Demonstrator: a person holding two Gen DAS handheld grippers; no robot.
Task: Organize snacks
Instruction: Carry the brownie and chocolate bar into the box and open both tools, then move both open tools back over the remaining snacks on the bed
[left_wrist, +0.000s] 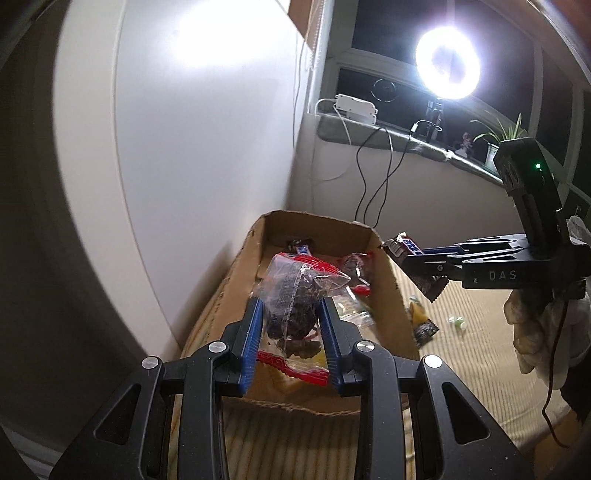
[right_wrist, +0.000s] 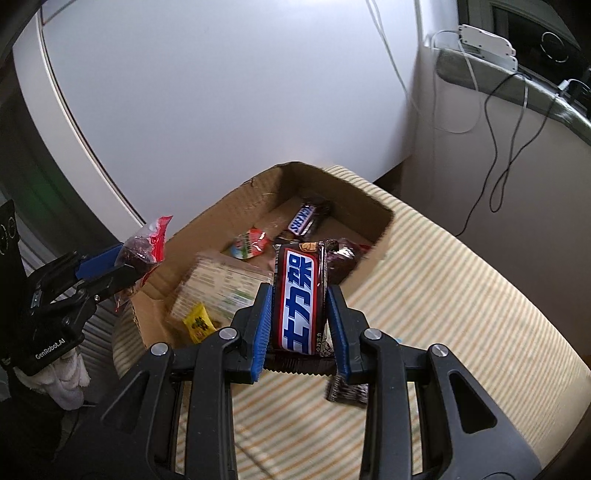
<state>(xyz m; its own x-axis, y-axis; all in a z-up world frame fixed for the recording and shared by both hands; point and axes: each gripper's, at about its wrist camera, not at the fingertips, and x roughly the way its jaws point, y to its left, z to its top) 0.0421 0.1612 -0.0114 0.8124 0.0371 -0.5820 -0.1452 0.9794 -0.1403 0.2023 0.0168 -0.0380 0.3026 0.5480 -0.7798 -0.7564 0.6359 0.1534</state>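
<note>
My left gripper (left_wrist: 291, 314) is shut on a clear, red-edged packet of dark dried fruit (left_wrist: 291, 295), held above the near end of an open cardboard box (left_wrist: 384, 284). My right gripper (right_wrist: 299, 295) is shut on a brown Snickers bar (right_wrist: 301, 295), held upright over the box's near right rim (right_wrist: 384, 236). In the left wrist view the right gripper (left_wrist: 428, 269) comes in from the right with the bar (left_wrist: 406, 251) beside the box's far right corner. In the right wrist view the left gripper (right_wrist: 125, 266) with its packet (right_wrist: 144, 247) is at the box's left side.
The box holds another Snickers bar (right_wrist: 306, 219), a red-green packet (right_wrist: 249, 245), a beige pack (right_wrist: 221, 284) and a yellow candy (right_wrist: 197, 323). Loose wrapped snacks (left_wrist: 423, 321) and a dark wrapper (right_wrist: 347, 393) lie on the striped cloth (right_wrist: 443, 314). A white wall stands behind.
</note>
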